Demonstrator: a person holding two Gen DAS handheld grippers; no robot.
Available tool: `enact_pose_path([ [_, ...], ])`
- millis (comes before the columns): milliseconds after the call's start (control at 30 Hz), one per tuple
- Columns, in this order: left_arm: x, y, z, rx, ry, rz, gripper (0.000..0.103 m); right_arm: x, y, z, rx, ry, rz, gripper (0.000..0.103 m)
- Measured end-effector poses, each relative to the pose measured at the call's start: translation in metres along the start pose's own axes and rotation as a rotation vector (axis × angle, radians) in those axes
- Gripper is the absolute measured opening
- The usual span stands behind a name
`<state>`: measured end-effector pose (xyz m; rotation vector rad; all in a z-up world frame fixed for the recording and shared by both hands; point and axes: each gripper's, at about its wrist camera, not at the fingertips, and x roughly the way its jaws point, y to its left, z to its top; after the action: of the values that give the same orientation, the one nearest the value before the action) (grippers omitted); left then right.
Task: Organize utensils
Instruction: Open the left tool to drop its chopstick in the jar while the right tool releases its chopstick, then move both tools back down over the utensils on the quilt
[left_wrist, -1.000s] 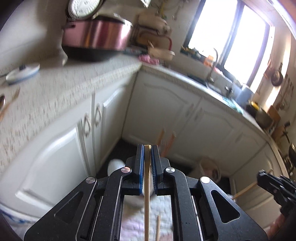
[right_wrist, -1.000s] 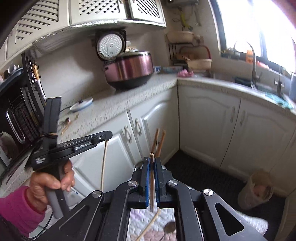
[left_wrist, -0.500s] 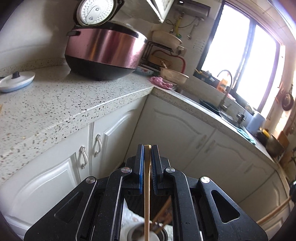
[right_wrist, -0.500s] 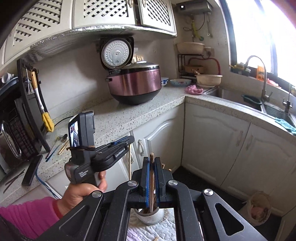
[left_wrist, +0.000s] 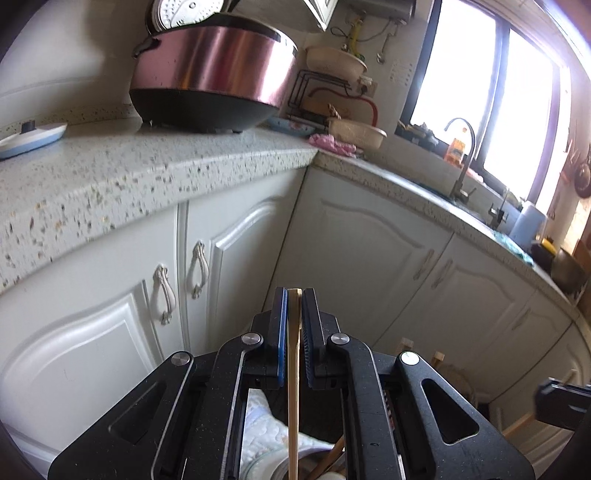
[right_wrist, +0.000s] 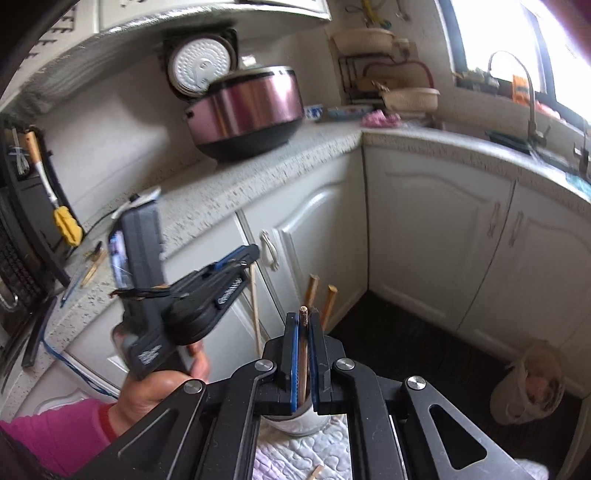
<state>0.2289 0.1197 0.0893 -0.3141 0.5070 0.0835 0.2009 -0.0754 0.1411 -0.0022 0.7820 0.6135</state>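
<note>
My left gripper (left_wrist: 294, 295) is shut on a pale wooden chopstick (left_wrist: 293, 387) that hangs straight down toward a white holder cup (left_wrist: 269, 467) at the bottom edge. My right gripper (right_wrist: 303, 317) is shut on a darker wooden chopstick (right_wrist: 303, 362) whose lower end goes into the white cup (right_wrist: 295, 424). Two more wooden sticks (right_wrist: 319, 299) stand up from the cup behind the right fingers. The left gripper (right_wrist: 243, 258) also shows in the right wrist view, held in a hand, with its pale chopstick (right_wrist: 254, 306) hanging beside the cup.
The cup stands on a white quilted cloth (right_wrist: 295, 458). Behind are a speckled counter (left_wrist: 129, 170) with a pink rice cooker (left_wrist: 210, 70), white cabinet doors (left_wrist: 369, 266), a sink tap (right_wrist: 528, 85), and a bag on the dark floor (right_wrist: 532, 384).
Both grippers have come closer together over the cup. The right chopstick has sunk into the cup, and the left chopstick now hangs nearer its rim.
</note>
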Motion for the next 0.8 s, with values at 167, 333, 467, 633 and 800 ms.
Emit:
enact_pose_path([
  [167, 0.0, 0.002, -0.017, 0.018, 0.043, 0.005, 0.007, 0.018, -0.014, -0.012, 0.075, 0.025, 0.014, 0.004],
  [333, -0.001, 0.0, -0.029, 0.035, 0.085, 0.002, 0.007, 0.019, -0.02, -0.019, 0.11, 0.035, 0.018, 0.016],
  [467, -0.008, -0.002, -0.031, 0.042, 0.116, -0.01, 0.046, 0.008, -0.023, -0.027, 0.134, 0.01, 0.023, 0.044],
  [633, -0.03, 0.0, -0.03, 0.044, 0.107, -0.029, 0.055, -0.007, -0.023, -0.04, 0.136, 0.019, 0.02, 0.044],
  [800, -0.053, -0.003, -0.037, 0.084, 0.121, -0.028, 0.055, -0.018, -0.022, -0.063, 0.142, 0.035, -0.001, 0.045],
])
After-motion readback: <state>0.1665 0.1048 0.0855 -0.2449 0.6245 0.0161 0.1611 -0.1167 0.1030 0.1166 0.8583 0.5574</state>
